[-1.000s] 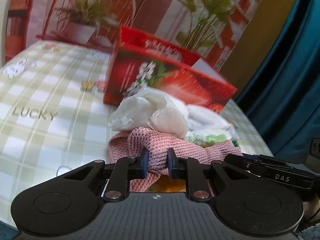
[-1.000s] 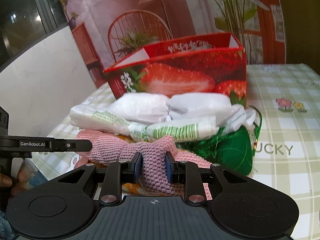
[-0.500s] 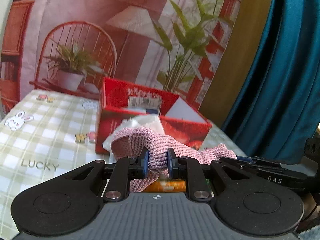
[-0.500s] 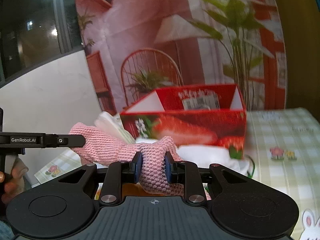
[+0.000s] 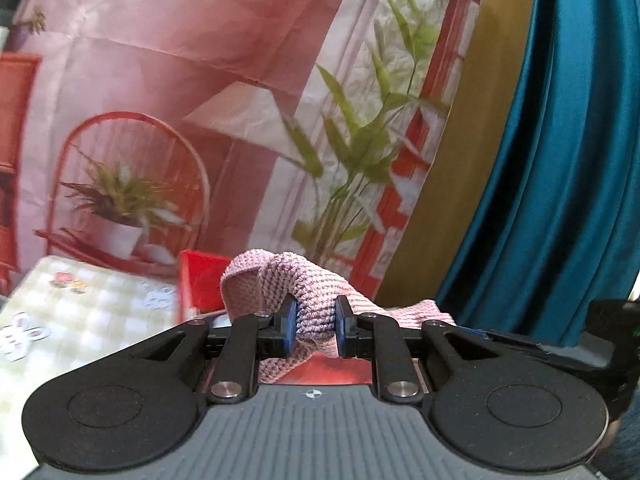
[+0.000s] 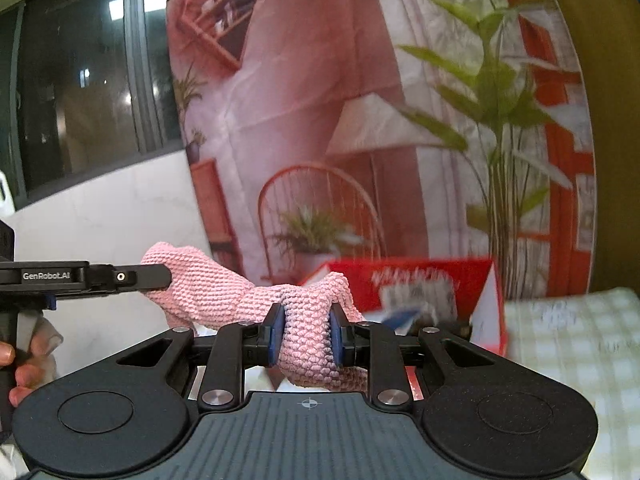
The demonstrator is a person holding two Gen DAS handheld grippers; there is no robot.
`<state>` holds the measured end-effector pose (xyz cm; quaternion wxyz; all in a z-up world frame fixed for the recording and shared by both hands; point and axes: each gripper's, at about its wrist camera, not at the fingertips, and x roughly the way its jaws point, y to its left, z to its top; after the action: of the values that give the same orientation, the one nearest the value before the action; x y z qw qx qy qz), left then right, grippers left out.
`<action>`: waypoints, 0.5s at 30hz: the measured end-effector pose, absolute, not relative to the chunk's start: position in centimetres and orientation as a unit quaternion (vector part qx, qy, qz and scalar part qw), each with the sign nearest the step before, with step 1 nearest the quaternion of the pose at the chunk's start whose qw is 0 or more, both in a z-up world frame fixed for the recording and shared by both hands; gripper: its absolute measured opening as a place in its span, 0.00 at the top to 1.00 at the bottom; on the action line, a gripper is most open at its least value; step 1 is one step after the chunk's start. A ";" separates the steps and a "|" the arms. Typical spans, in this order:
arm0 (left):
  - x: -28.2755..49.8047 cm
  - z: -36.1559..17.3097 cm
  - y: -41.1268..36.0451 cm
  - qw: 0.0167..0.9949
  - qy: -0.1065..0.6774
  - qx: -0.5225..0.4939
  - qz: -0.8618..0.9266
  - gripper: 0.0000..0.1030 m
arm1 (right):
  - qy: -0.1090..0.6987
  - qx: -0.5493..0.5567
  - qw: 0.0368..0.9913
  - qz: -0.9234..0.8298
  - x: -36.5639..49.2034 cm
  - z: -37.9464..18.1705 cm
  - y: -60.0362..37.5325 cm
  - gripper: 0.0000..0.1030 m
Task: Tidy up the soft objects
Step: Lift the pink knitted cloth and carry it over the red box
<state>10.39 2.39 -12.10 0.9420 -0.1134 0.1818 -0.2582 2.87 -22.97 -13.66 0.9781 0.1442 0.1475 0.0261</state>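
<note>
Left gripper: we see the left gripper (image 5: 313, 330) with its blue pads (image 5: 289, 330) pinching a bunched fold of the pink knitted cloth (image 5: 298, 280).
Right gripper: our right gripper (image 6: 307, 334) is clamped on another fold of the same cloth (image 6: 224, 294), the knit squeezed tight between both pads.
Cloth: it hangs in the air between the two tools, stretched from one grip to the other; in the right wrist view the left gripper's finger (image 6: 132, 278) meets the cloth's far corner.
Box: a red strawberry-printed box (image 6: 432, 284) stands open beyond the cloth on the checked tablecloth (image 6: 568, 344); its contents are blurred, possibly packets, we cannot tell.
Hand: fingers of the person's left hand (image 6: 24, 360) wrap the left tool's handle.
Backdrop: a printed hanging (image 5: 224, 92) shows a chair and plants; a teal curtain (image 5: 560, 160) hangs to its right.
</note>
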 end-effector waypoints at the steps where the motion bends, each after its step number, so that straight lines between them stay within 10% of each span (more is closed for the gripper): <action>1: 11.2 -11.9 2.2 0.939 0.183 -0.120 -0.265 0.81 | 0.142 0.143 0.979 0.023 3.5 -13.3 -23.6 0.79; 15: 24.8 -17.1 0.2 0.902 0.316 -0.139 -0.260 0.81 | 0.240 0.216 0.946 0.013 14.8 -17.5 -31.2 0.79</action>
<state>24.82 0.17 -17.13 0.9017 -0.1392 0.3162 -0.2598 14.83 -31.23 -17.54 0.9464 0.2159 0.2397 0.0131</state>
